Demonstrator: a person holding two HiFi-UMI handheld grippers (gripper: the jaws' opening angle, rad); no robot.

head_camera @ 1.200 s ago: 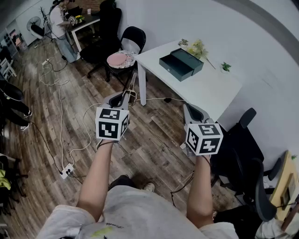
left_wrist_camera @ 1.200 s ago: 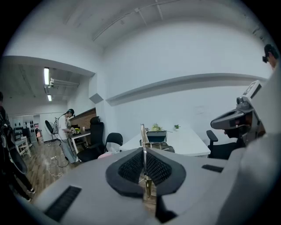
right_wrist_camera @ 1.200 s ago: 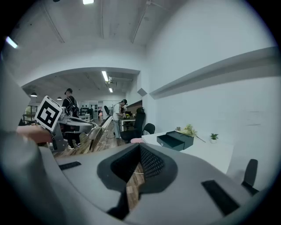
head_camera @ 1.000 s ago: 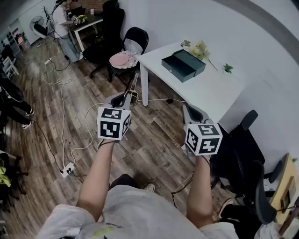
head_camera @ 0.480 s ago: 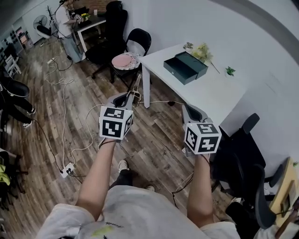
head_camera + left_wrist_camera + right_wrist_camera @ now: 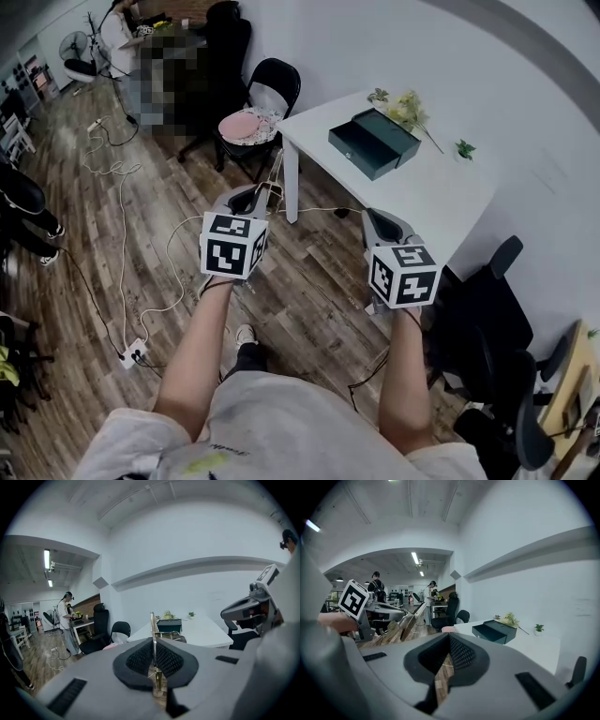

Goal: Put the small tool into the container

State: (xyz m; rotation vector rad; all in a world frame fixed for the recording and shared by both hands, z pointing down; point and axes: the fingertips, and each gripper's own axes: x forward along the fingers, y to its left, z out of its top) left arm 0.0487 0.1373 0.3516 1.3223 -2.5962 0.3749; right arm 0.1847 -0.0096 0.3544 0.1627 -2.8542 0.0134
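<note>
My left gripper (image 6: 258, 195) is shut on a thin metal tool (image 6: 275, 173) that sticks out forward past the jaws. In the left gripper view the tool (image 6: 152, 625) stands upright between the closed pads of the left gripper (image 6: 153, 639). The dark green box (image 6: 373, 141) with its drawer pulled open sits on the white table (image 6: 441, 192) ahead and to the right. It also shows as the box (image 6: 168, 624) and box (image 6: 497, 631). My right gripper (image 6: 375, 217) is shut with nothing in it; in its own view the right gripper (image 6: 449, 637) points over the wood floor, well short of the table.
A black chair holding a pink plate (image 6: 246, 124) stands beside the table's left corner. Flowers (image 6: 403, 101) and a small plant (image 6: 464, 148) lie on the table. Black office chairs (image 6: 487, 309) crowd the right. Cables (image 6: 122, 234) and a power strip (image 6: 131, 349) lie on the floor.
Both grippers have moved forward together toward the table, the tool still held in the left one. A foot has come into view below.
</note>
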